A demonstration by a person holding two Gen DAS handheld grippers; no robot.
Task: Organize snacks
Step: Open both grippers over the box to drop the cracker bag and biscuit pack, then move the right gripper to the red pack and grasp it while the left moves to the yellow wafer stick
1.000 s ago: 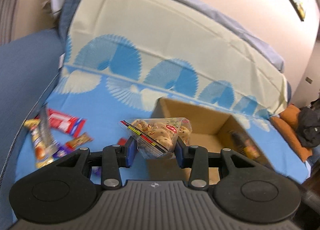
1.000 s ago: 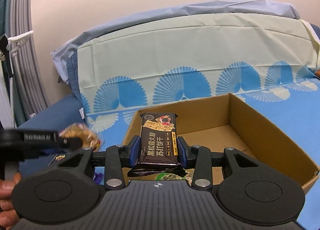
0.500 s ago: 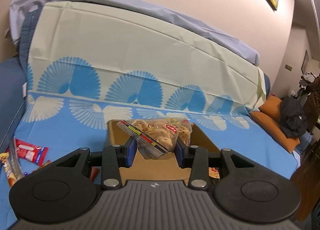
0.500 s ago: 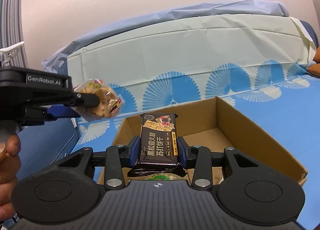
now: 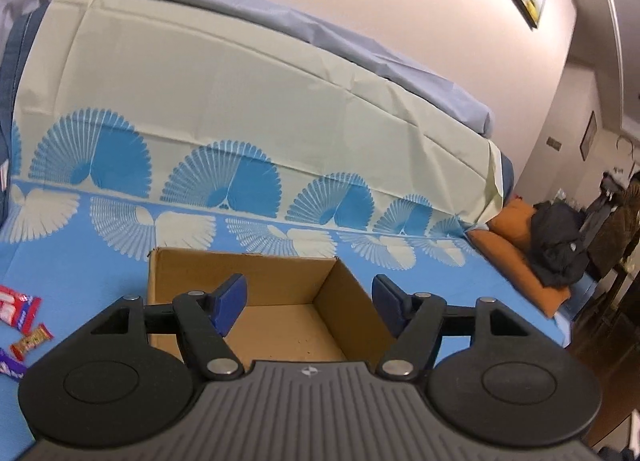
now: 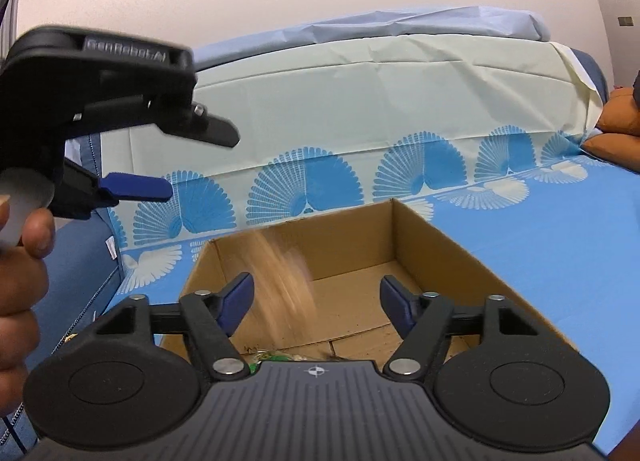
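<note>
An open cardboard box (image 5: 280,281) (image 6: 460,245) stands on the blue patterned cloth. My left gripper (image 5: 310,301) hovers over it, jaws opening, nothing between them. From the right wrist it appears at upper left, the left gripper (image 6: 202,165) held by a hand (image 6: 20,261). Below it a blurred cookie bag (image 6: 286,281) is falling into the box. My right gripper (image 6: 316,297) is over the box's near edge, jaws opening, with only the falling bag seen in the gap, not touched. A green packet (image 6: 272,357) peeks out on the box floor. Loose snacks lie left of the box: a red-white packet (image 5: 16,307) and a small orange bar (image 5: 32,343).
The sofa backrest (image 5: 240,121) draped in pale cloth rises behind the box. An orange cushion (image 5: 516,245) with dark clothing (image 5: 560,245) lies at the far right. A blue sofa arm (image 6: 80,261) is on the left.
Both grippers have opened. The cookie bag left the left jaws and is dropping; the black cracker packet is gone from the right jaws. The left gripper moved right and up over the box.
</note>
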